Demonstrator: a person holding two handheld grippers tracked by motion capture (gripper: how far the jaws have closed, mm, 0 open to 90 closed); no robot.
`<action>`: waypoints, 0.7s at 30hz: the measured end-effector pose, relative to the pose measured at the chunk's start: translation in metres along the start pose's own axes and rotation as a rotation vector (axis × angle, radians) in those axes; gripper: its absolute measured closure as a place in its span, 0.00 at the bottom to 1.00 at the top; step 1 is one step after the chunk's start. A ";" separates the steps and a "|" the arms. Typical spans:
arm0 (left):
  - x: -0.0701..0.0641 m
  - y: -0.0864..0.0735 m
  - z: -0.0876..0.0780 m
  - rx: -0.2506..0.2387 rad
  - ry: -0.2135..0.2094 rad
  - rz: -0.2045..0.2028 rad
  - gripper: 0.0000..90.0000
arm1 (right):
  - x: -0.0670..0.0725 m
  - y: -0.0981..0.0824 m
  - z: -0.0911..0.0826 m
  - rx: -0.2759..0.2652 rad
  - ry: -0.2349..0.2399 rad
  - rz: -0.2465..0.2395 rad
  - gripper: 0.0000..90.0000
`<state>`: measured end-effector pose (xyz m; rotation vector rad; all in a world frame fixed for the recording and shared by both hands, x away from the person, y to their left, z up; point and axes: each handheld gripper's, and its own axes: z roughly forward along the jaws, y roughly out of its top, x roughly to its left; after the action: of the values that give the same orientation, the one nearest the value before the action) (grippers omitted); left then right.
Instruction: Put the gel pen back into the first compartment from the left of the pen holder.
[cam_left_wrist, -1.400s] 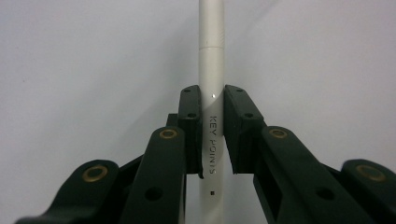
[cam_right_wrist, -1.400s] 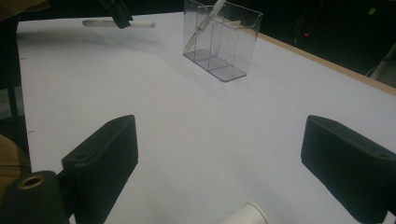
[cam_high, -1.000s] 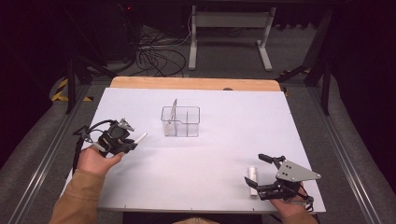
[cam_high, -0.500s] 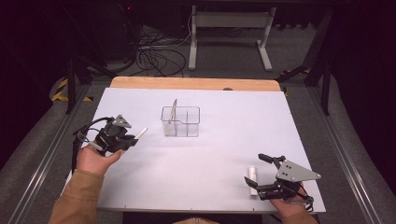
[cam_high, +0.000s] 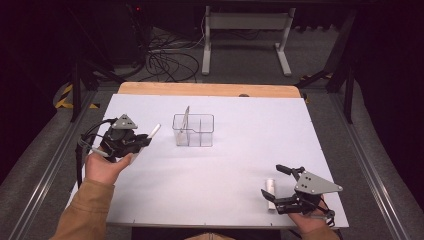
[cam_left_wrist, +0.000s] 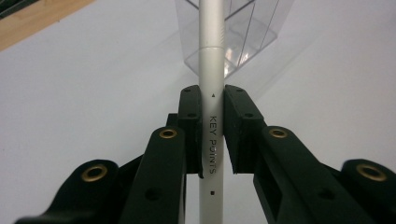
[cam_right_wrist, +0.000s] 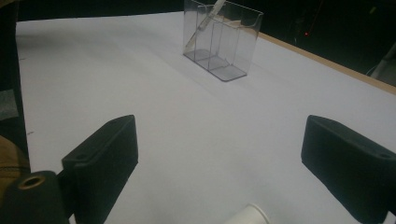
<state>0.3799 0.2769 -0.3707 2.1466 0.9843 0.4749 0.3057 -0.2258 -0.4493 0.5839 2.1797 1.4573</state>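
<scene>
1. We see a white pen (cam_left_wrist: 210, 93) clamped between the pads of the left tool (cam_high: 134, 142), its barrel marked "KEY POINTS" running up between the two black jaws in the left gripper view.
2. In the high view the pen's (cam_high: 154, 131) tip sticks out past the left tool, tilted up and toward the clear organizer (cam_high: 193, 131), off the bench surface.
3. The left tool is closed tight on the pen, held in the left hand (cam_high: 104, 167) near the left edge of the bench (cam_high: 250, 130).
4. The clear organizer stands upright near the middle of the bench, divided into compartments; one slim pen-like item (cam_right_wrist: 205, 23) leans inside its left end compartment as seen from the high view.
5. The right tool (cam_high: 277, 190) rests near the bench's front right corner with its jaws spread wide and gripping nothing.
6. A second white pen (cam_high: 270, 194) lies flat on the bench between those open jaws; its end (cam_right_wrist: 247, 215) shows at the bottom of the right gripper view.
</scene>
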 end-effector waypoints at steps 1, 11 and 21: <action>0.001 0.001 -0.001 -0.016 -0.004 -0.004 0.87 | 0.000 0.000 0.000 0.000 0.002 0.001 0.13; 0.002 0.008 -0.010 -0.144 -0.040 -0.050 0.87 | 0.000 0.000 0.000 -0.001 0.002 0.001 0.13; 0.002 0.014 -0.013 -0.269 -0.090 -0.078 0.86 | 0.000 0.000 0.000 -0.001 0.003 0.002 0.13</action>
<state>0.3808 0.2782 -0.3509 1.8669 0.8961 0.4422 0.3056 -0.2253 -0.4490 0.5840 2.1812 1.4615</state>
